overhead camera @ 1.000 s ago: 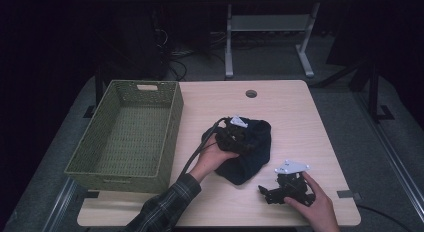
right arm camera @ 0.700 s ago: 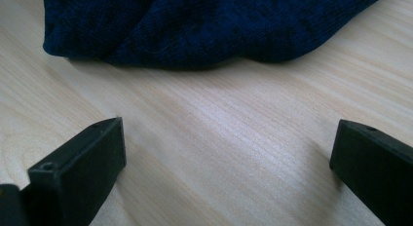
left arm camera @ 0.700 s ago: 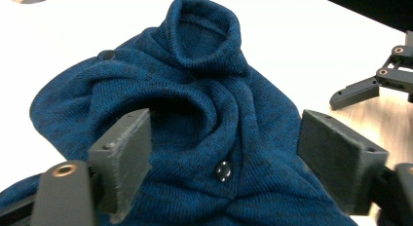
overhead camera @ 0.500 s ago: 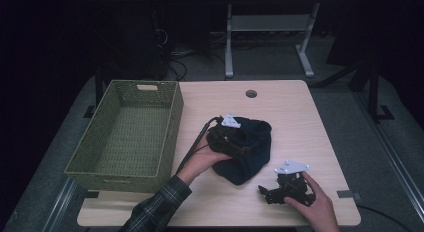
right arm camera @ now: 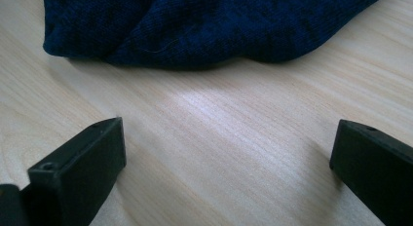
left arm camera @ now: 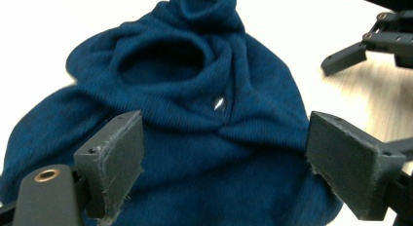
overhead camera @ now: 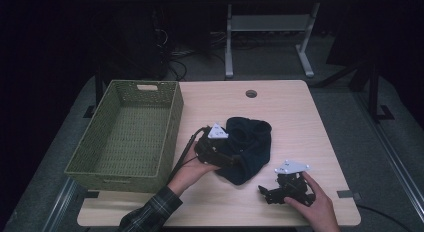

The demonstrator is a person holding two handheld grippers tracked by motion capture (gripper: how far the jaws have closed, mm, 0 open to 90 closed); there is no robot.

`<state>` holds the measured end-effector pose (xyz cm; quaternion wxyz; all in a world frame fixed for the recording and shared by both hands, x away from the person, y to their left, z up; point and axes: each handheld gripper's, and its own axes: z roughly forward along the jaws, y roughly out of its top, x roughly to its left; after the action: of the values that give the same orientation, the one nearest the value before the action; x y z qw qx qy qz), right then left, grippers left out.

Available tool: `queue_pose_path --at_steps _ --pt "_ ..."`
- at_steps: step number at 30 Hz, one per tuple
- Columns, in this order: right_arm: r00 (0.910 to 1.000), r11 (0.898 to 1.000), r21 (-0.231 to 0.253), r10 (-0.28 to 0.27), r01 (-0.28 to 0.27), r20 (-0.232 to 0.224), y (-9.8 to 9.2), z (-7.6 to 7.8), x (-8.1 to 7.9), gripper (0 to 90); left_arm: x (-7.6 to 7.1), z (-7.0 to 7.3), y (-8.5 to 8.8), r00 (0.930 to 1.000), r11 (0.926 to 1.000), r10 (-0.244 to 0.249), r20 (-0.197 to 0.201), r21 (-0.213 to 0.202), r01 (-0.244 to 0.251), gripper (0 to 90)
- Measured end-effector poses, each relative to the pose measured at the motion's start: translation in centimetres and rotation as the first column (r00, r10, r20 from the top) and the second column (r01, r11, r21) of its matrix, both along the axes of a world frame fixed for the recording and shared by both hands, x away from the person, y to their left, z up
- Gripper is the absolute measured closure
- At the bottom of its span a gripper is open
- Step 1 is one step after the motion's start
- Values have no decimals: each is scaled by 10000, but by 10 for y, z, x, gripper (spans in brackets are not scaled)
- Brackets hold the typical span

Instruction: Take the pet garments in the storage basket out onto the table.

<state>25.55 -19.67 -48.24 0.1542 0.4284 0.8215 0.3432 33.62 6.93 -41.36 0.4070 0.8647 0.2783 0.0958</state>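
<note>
1. The garment (left arm camera: 195, 114) is dark blue knitted cloth, soft and matt.
2. The counter (right arm camera: 234, 138) is pale wood grain with a smooth, faint sheen.
3. The basket (overhead camera: 125, 137) is green woven wicker.
4. The fingers (left arm camera: 114, 153) are matt black plastic, rough-edged.

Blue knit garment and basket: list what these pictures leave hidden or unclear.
- Blue knit garment: its underside lies against the table; its kind cannot be told from the bunched folds. The right gripper view cuts it off at the top edge.
- Small shiny spot on the knit, left gripper view: too small to identify.
- Basket: near wall's inner face hidden by its own rim, high view.
- Right claw: dark and small, high view.
</note>
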Motion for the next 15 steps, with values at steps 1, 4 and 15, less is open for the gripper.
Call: queue_pose_path --at_steps 1,4,15 --pt "10000 10000 -1 -3 3 0 0 0 0 0 -1 -1 2 10000 10000 4 -32 -11 -4 142" --pt "10000 10000 -1 1 -1 5 0 0 0 0 -6 -3 9 9999 9999 114 -53 50 -114 142" --pt "10000 10000 0 -1 1 0 0 0 0 0 -24 -15 29 9994 9991 306 -129 290 -302 138"
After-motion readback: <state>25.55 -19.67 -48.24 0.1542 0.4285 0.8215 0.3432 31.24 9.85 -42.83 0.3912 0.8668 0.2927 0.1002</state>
